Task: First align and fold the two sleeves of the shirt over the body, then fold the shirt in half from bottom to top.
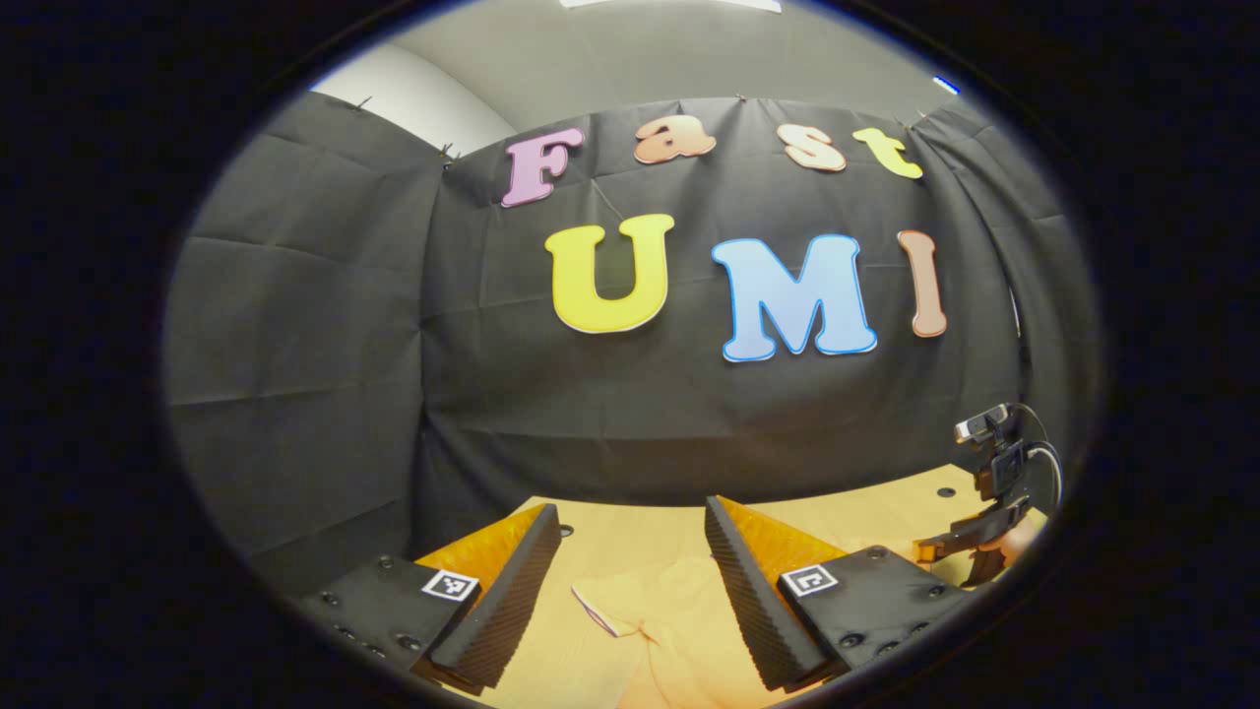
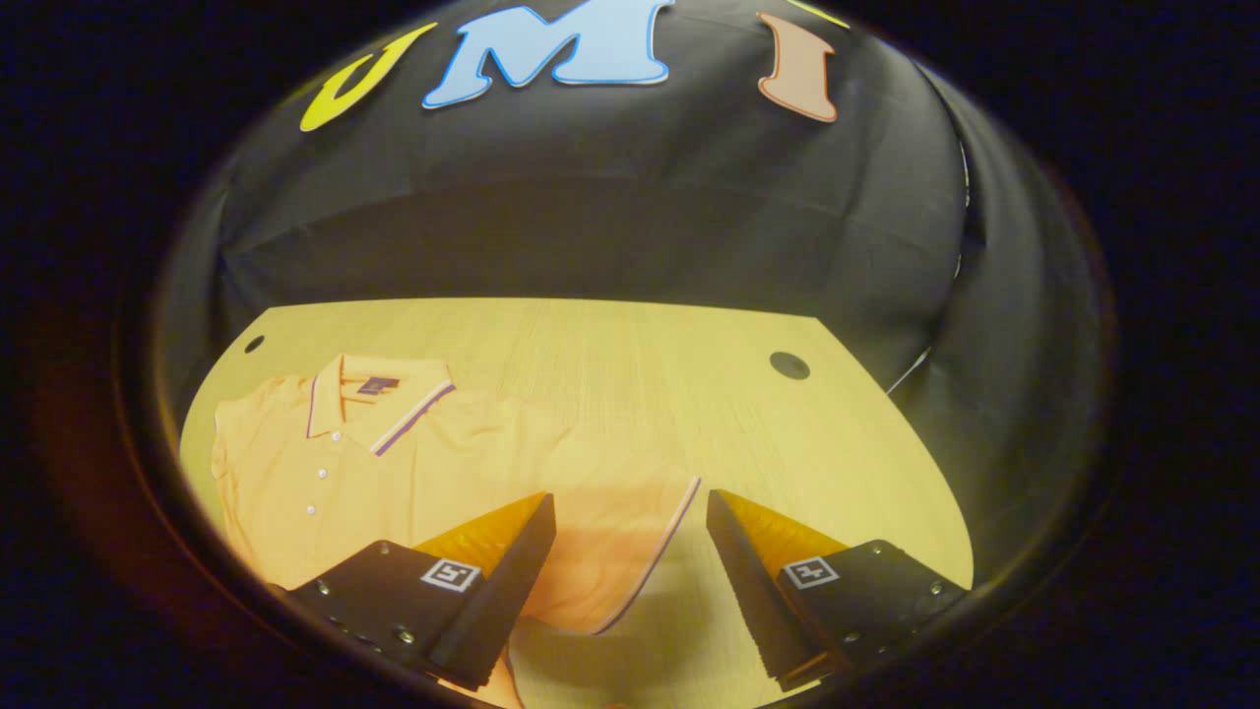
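Note:
An orange polo shirt lies flat on the wooden table, collar toward the far wall, buttons down the front. Its sleeve with a striped cuff spreads out to the side, just under and ahead of my right gripper, which hovers open with nothing between its fingers. In the left gripper view, my left gripper is open above another sleeve end of the same shirt, its cuff edge showing between the fingers. The right gripper, held by a hand, shows far off at the right of that view.
The table has round cable holes near its far corners. The black cloth wall stands close behind the table's far edge. Bare wood stretches to the right of the shirt.

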Demonstrator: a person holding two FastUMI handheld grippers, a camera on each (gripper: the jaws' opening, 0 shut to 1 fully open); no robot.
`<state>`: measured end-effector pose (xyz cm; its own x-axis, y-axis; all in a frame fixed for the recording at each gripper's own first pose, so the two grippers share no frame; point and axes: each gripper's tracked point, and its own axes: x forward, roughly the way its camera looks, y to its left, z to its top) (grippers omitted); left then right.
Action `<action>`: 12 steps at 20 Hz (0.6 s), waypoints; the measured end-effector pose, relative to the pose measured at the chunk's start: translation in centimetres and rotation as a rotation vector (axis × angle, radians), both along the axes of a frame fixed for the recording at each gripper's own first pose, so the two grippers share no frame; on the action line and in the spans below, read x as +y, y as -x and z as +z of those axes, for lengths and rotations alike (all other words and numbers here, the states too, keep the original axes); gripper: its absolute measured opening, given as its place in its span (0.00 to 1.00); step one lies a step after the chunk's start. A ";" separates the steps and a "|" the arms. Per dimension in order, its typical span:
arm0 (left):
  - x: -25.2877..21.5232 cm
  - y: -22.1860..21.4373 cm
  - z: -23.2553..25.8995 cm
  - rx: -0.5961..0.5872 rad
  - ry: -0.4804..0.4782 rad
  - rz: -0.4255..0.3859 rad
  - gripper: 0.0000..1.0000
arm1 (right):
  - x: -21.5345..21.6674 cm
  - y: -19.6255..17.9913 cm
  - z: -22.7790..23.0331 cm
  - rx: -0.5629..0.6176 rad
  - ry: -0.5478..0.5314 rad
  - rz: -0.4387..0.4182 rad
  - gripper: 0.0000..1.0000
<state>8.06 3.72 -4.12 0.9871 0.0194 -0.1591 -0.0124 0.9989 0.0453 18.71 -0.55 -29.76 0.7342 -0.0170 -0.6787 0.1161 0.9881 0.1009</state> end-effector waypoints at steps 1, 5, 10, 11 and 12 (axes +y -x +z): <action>0.0 0.2 0.0 0.002 -0.002 0.003 0.96 | 0.0 -0.2 -1.0 0.023 -0.019 -0.007 0.96; -0.3 0.5 -0.5 0.021 -0.002 0.011 0.96 | 0.0 -0.3 -3.2 0.086 -0.078 -0.022 0.96; -0.5 0.8 -0.3 0.029 -0.004 0.017 0.96 | -0.4 -0.7 -3.8 0.105 -0.136 -0.050 0.82; -0.6 0.9 -0.3 0.029 -0.006 0.018 0.96 | -0.2 -0.7 -3.7 0.100 -0.138 -0.051 0.74; -0.6 0.9 -0.1 0.028 -0.009 0.019 0.96 | -0.3 -0.6 -4.0 0.106 -0.125 -0.047 0.74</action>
